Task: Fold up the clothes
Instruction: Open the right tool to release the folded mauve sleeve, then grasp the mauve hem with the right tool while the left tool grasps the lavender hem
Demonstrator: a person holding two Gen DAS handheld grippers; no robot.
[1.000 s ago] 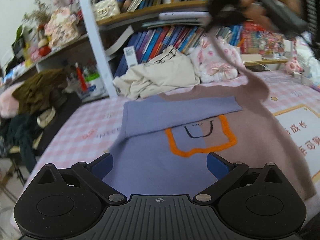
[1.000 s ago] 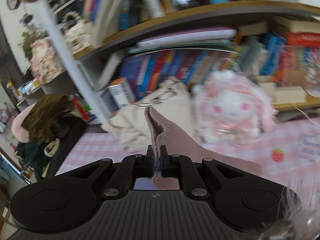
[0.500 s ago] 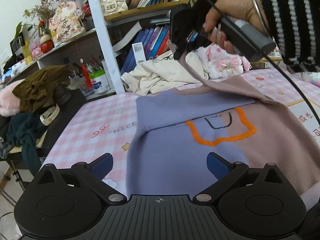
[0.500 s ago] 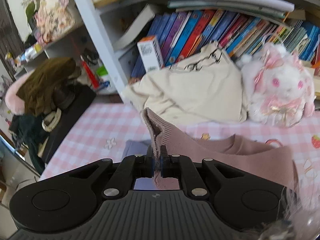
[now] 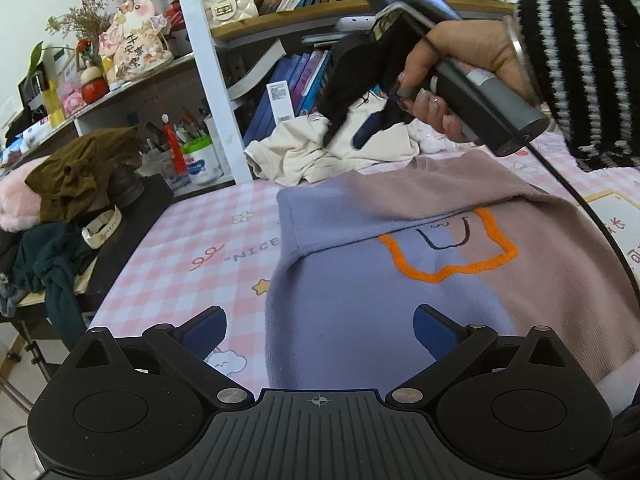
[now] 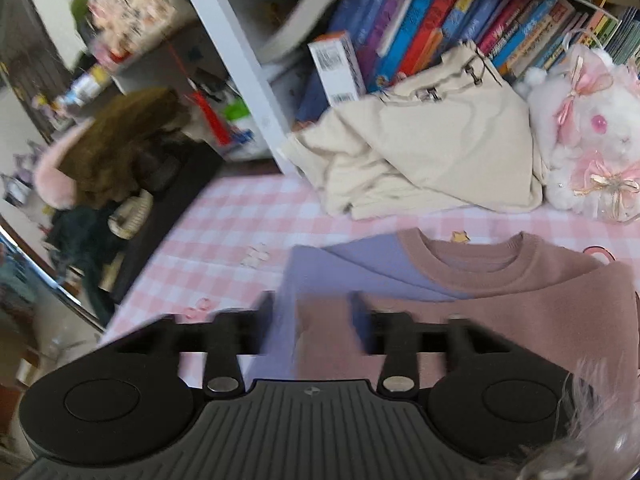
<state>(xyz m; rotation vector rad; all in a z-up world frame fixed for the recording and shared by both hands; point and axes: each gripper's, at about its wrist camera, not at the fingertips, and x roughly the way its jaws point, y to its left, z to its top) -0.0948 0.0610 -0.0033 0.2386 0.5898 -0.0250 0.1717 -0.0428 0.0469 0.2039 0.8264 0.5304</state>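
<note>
A sweater (image 5: pixel 360 320), half purple and half dusty pink with an orange outline on its chest, lies flat on the pink checked sheet (image 5: pixel 192 248). Its purple sleeve (image 5: pixel 340 224) is folded across the chest. The pink sleeve (image 5: pixel 420 184) now lies over it. My left gripper (image 5: pixel 320 326) hovers open over the sweater's lower purple part, holding nothing. My right gripper (image 6: pixel 314 316), held in a hand (image 5: pixel 460 64), is above the collar (image 6: pixel 472 256). Its jaws are opening, blurred. The pink cuff (image 6: pixel 324 332) lies loose between them, and the pads do not press on it.
A crumpled cream garment (image 6: pixel 420 160) and a white plush rabbit (image 6: pixel 592 152) sit behind the sweater against the bookshelf (image 6: pixel 420 28). A white shelf post (image 5: pixel 208 80) stands at the back left. Brown and dark clothes (image 5: pixel 80 172) pile up off the sheet's left edge.
My right gripper came down and left with the pink sleeve, laid it across the sweater, and opened off the cuff. The left gripper shifted a little and stayed open.
</note>
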